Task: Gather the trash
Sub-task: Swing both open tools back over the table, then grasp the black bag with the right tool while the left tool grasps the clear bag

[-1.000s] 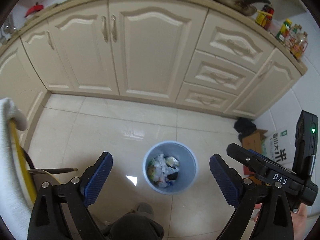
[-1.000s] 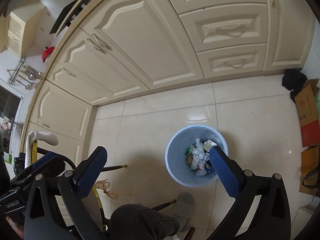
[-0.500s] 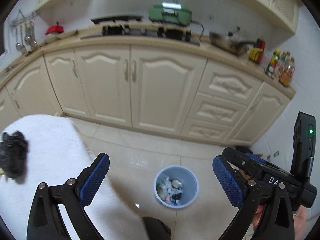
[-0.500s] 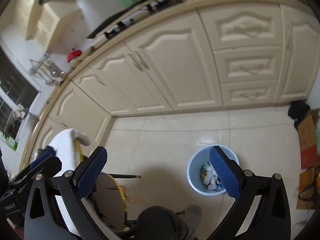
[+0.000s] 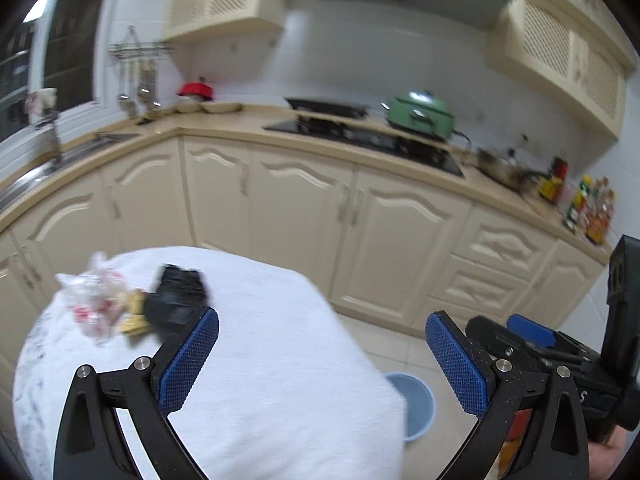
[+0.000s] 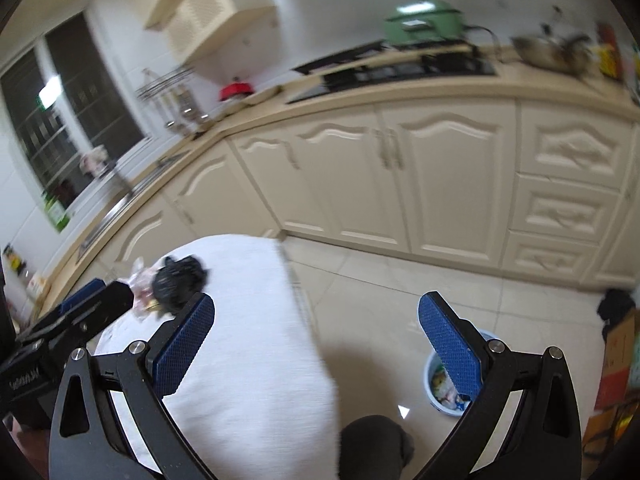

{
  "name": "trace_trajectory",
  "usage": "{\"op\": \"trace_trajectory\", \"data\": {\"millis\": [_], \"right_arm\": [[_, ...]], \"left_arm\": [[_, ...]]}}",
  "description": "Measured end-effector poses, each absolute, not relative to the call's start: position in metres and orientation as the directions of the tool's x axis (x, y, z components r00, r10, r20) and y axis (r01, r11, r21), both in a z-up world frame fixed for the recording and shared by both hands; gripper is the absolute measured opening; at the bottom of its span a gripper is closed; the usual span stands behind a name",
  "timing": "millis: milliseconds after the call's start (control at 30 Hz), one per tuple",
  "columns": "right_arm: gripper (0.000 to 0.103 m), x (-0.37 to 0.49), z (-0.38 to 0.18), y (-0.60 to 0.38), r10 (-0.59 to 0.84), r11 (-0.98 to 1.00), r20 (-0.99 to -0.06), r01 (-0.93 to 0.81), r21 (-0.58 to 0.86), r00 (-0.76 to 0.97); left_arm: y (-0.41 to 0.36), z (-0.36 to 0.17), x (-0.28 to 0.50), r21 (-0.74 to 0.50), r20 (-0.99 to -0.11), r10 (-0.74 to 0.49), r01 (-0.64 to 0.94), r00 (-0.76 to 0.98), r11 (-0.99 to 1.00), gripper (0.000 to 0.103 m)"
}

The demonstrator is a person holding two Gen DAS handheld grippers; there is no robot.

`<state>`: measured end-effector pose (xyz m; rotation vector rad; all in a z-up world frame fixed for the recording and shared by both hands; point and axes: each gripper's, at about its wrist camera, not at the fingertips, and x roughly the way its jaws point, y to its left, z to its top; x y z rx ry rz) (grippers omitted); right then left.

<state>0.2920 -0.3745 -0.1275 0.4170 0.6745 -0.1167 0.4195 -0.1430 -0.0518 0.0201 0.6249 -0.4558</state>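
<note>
A white cloth-covered table [image 5: 256,360] fills the lower left of the left wrist view; it also shows in the right wrist view [image 6: 244,344]. On it lie a crumpled black bag [image 5: 176,296], a clear plastic wrapper with red marks [image 5: 94,304] and a yellowish scrap [image 5: 134,314]. The black bag also shows in the right wrist view [image 6: 178,280]. A light blue trash bin [image 6: 438,384] with trash inside stands on the floor; its rim peeks past the table in the left wrist view [image 5: 416,400]. My left gripper [image 5: 320,360] is open and empty above the table. My right gripper [image 6: 316,348] is open and empty.
Cream kitchen cabinets [image 5: 304,216] run along the back under a counter with a stove [image 5: 360,132], a green pot [image 5: 420,114] and bottles [image 5: 592,208]. Cardboard boxes [image 6: 616,356] stand on the floor at the right. A sink [image 5: 48,168] is at the left.
Both grippers have swung up from looking down at the bin to looking across the kitchen. The white table with its trash has come into view; the bin has dropped to the lower edge.
</note>
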Motion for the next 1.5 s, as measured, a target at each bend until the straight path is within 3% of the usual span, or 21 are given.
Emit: {"op": "trace_trajectory", "data": {"millis": [700,1100,1500], "right_arm": [[0.103,0.339,-0.096,-0.202,0.15,0.978,-0.582,-0.033,0.206,0.8],[0.103,0.398,-0.135,-0.166,0.177,0.981,-0.677,-0.071,0.182,0.714],[0.103,0.499,-0.205,-0.164,0.209,0.968,-0.783,-0.01,0.251,0.586]], "left_arm": [[0.028,-0.033,0.293,-0.152,-0.499,-0.171,0.108,0.85,0.982,0.102],[0.045,-0.06,0.333,-0.15,-0.567,-0.106,0.024,0.817,0.988,0.102],[0.042,-0.091,0.427,-0.154,-0.658,-0.127,0.033,0.742,0.988,0.102]]}}
